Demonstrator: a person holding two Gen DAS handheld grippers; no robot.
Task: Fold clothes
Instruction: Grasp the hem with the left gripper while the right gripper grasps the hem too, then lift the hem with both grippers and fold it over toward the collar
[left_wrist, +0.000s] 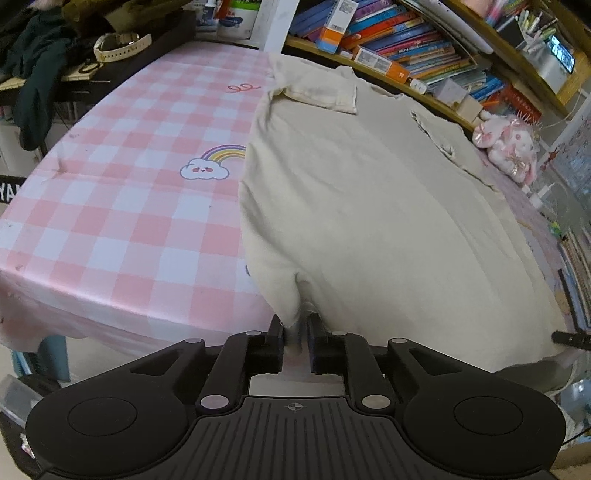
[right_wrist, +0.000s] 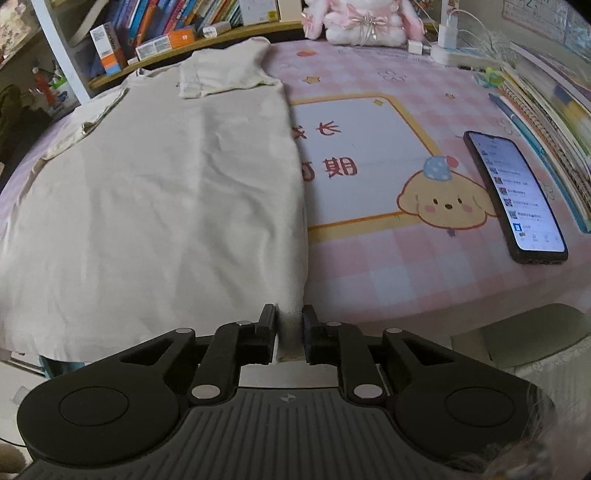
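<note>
A cream T-shirt (left_wrist: 362, 206) lies flat along the pink checked table, both sleeves folded in over the body, collar at the far end. My left gripper (left_wrist: 296, 332) is shut on the shirt's near left hem corner, where the cloth bunches between the fingers at the table's front edge. In the right wrist view the same shirt (right_wrist: 159, 199) fills the left half. My right gripper (right_wrist: 290, 325) is shut on the near right hem corner. The right gripper's tip (left_wrist: 569, 338) shows at the right edge of the left wrist view.
A phone (right_wrist: 517, 195) with a lit screen lies on the table to the right. A pink plush toy (right_wrist: 362, 18) and a power strip (right_wrist: 454, 51) sit at the far end. Bookshelves (left_wrist: 406, 48) line the far side. Dark clothes (left_wrist: 33, 66) hang at far left.
</note>
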